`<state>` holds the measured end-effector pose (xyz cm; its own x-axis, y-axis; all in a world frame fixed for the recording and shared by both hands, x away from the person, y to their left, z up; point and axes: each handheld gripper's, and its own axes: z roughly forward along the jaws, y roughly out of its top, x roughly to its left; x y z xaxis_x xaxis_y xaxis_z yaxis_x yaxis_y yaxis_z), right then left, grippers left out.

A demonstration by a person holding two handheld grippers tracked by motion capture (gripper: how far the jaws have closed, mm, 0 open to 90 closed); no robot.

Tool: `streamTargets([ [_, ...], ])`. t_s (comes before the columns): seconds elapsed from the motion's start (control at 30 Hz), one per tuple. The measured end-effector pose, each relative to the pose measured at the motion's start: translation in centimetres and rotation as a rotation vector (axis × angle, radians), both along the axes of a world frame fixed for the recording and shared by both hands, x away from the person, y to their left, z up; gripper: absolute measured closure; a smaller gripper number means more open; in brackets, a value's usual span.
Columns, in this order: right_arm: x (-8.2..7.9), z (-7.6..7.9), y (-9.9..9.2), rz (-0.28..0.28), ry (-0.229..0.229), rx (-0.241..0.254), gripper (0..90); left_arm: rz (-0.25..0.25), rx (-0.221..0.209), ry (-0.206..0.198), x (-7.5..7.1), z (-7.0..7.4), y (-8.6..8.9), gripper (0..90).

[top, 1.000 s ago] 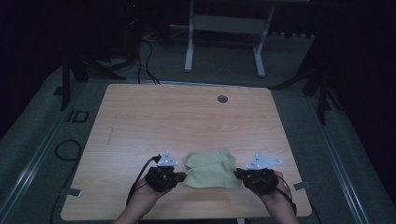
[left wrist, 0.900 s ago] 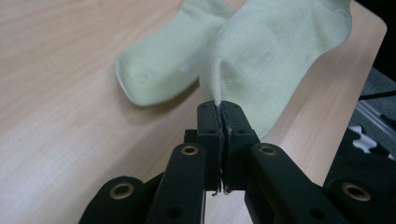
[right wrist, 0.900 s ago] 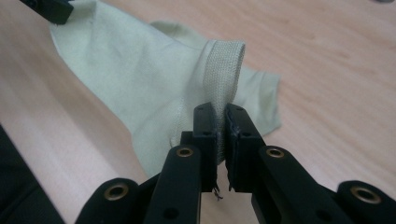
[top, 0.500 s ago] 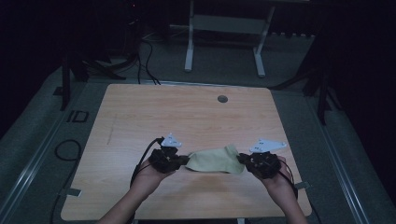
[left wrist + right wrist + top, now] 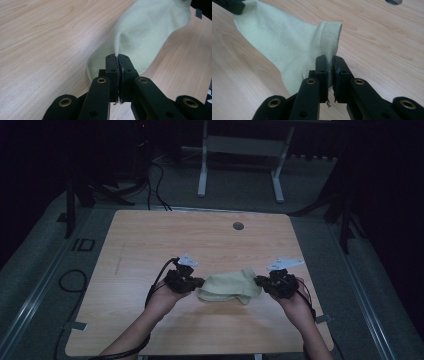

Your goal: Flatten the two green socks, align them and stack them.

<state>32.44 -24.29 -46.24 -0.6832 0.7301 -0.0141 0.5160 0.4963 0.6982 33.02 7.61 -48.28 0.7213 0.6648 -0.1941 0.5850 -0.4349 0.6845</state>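
Pale yellow-green sock [image 5: 229, 285] stretched crosswise over the worktop [image 5: 150, 240], ribbed cuff rightward, toe leftward. Left tongs [image 5: 117, 58] clamped on the toe end; right tongs [image 5: 330, 62] pinching the cuff.

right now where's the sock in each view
High view: sock lies low and centre, stretched between the two grippers.
Left gripper view: centre to upper right, above the jaws.
Right gripper view: upper left to centre.
Shared landmark: the wooden table.
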Motion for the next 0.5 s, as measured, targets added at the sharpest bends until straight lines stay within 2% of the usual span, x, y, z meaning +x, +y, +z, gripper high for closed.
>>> streamTargets([
  [0.33, 1.5, -2.0, -0.1, -0.032, 0.045, 0.005, 83.9, 0.0, 0.017, 0.042, 1.5, -2.1, -0.7, 87.5],
  [0.5, 1.6, -2.9, 0.0, -0.029, 0.07, 0.004, 83.9, 0.0, 0.037, 0.049, 1.5, -2.6, -0.6, 87.5],
])
